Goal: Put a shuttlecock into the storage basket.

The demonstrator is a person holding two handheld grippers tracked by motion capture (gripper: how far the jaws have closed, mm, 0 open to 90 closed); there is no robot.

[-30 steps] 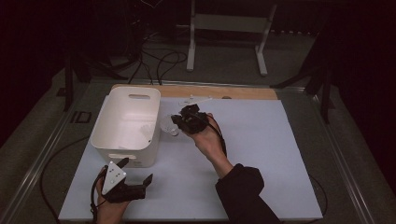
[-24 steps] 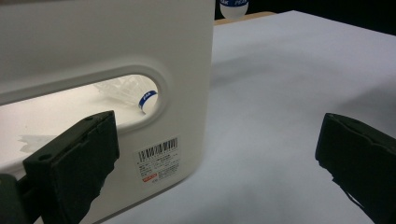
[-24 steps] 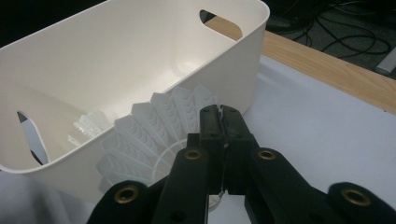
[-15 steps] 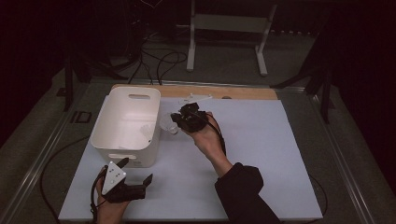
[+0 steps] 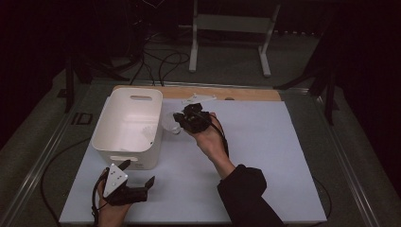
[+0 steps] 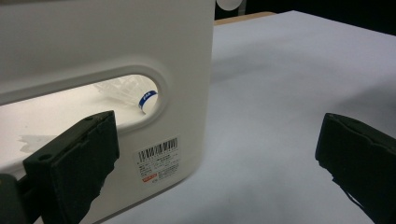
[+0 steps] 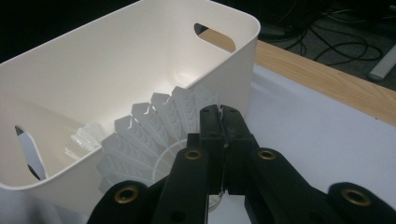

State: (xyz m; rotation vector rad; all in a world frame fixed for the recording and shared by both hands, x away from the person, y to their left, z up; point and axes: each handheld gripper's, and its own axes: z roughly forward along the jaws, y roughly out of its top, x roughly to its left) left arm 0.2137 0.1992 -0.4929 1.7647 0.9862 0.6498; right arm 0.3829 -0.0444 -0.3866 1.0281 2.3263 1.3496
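Observation:
A white feathered shuttlecock (image 5: 170, 124) hangs just right of the white bin (image 5: 124, 157), level with its rim. My right gripper (image 5: 178, 119) is shut on the edge of its skirt. In the right gripper view the jaws (image 7: 225, 112) pinch the shuttlecock's skirt (image 7: 140, 140) beside the bin's wall (image 7: 93, 60). A second shuttlecock (image 6: 140, 95) with a blue band lies inside the bin and shows through the handle hole. My left gripper (image 5: 138, 172) rests open on the mat before the bin's near wall (image 6: 93, 37), with nothing between its jaws (image 6: 215, 154).
The bin stands on a white mat (image 5: 255, 156) at its left half. A wooden strip (image 5: 246, 93) runs along the mat's far edge, with a small white piece (image 5: 198, 99) on it. Beyond the table are cables and a white stand (image 5: 229, 23) on the floor.

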